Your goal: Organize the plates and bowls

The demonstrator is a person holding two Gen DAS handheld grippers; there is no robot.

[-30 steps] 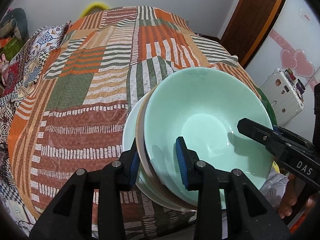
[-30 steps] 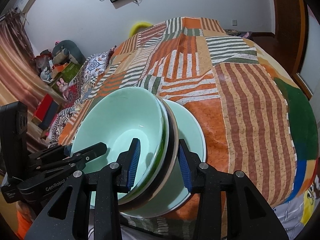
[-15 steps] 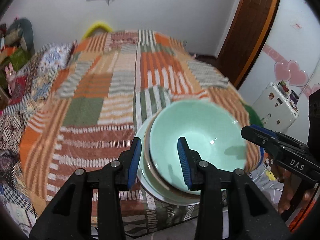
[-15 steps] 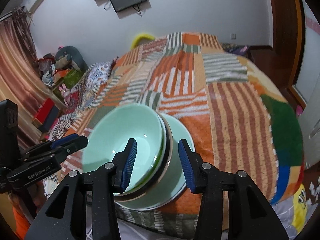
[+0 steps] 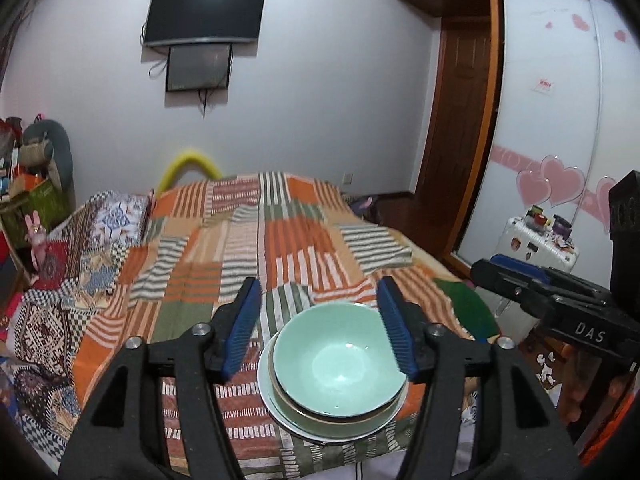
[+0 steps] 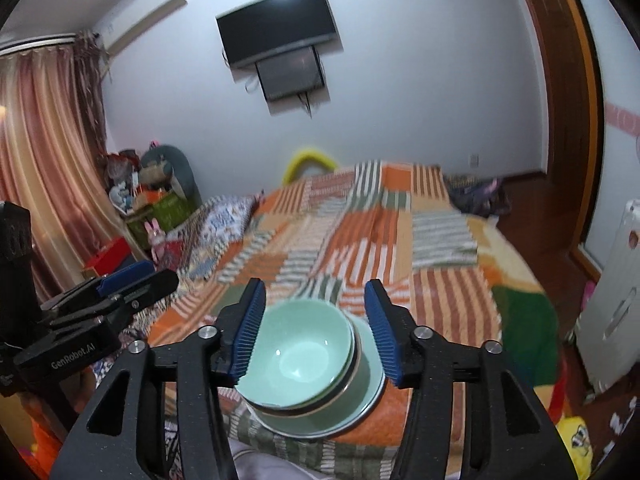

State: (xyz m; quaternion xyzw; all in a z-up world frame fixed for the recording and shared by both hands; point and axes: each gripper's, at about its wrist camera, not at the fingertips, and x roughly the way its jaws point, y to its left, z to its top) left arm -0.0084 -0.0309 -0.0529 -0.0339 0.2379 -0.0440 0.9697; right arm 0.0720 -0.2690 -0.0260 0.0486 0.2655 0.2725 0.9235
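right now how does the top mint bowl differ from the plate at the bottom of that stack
The top mint bowl is deep with steep walls; the bottom plate is shallow and nearly flat. The bowl is narrower, so the plate's rim sticks out past it all round. The bowl sits on other dishes; the plate lies on the patchwork bedspread. Both are round, glossy, pale green and upright.

Both grippers have released the stack (image 5: 334,376) of bowls and plates and drawn back above it; left gripper (image 5: 320,328) and right gripper (image 6: 314,330) jaws have just been opening, apparently empty.
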